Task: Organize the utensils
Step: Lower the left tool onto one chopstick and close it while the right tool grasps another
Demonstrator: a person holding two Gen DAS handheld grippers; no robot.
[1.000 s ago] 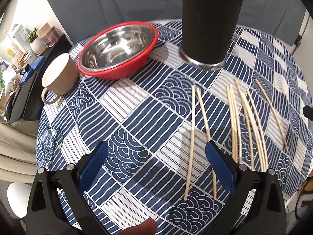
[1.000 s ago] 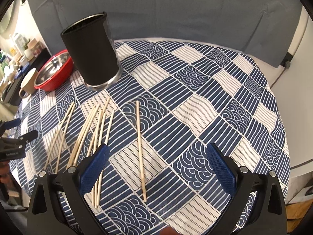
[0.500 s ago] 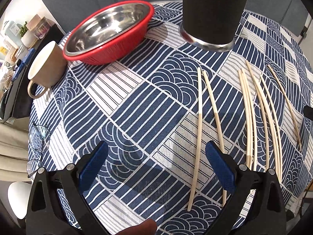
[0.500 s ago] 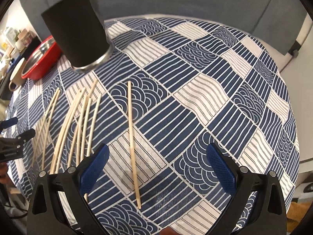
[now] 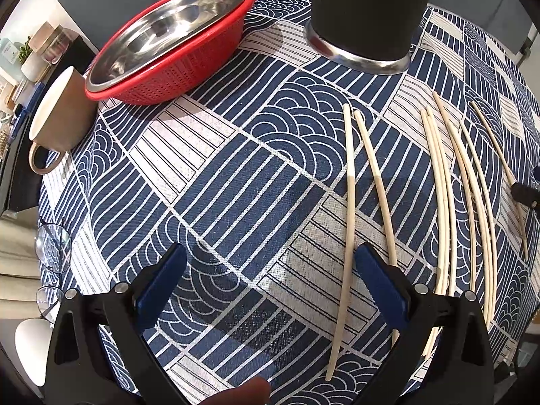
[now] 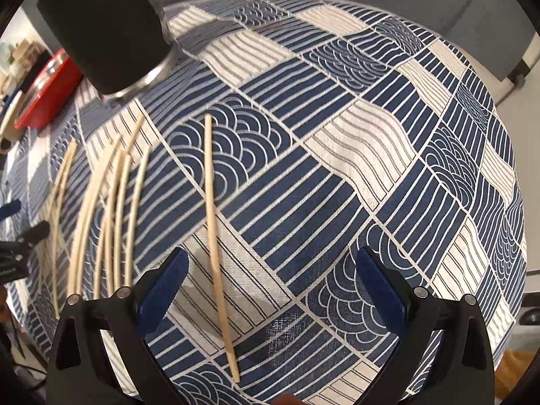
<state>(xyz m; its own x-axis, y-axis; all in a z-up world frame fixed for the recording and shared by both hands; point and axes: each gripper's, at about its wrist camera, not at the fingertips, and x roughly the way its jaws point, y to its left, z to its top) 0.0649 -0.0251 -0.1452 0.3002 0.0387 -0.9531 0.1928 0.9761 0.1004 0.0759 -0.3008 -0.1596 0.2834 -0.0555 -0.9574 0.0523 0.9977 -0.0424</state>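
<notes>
1. My left claw [image 5: 268, 283] is spread wide and empty, low over the tabletop [image 5: 209, 182], with the leftmost chopstick [image 5: 347, 222] just inside its right finger.
2. My right claw [image 6: 270, 287] is equally wide and empty, a lone chopstick [image 6: 216, 236] lying between its fingers.
3. I'd centre each stick mid-gap before closing; they are thin and may roll.
4. The black holder [image 5: 368, 10] stands beyond, so I judge each stick should be tipped upright for dropping in.

Eight chopsticks [image 5: 349, 202] lie below one black holder [image 5: 368, 13]. Left of it sit one red colander [image 5: 189, 77] and one mug [image 5: 57, 118].
</notes>
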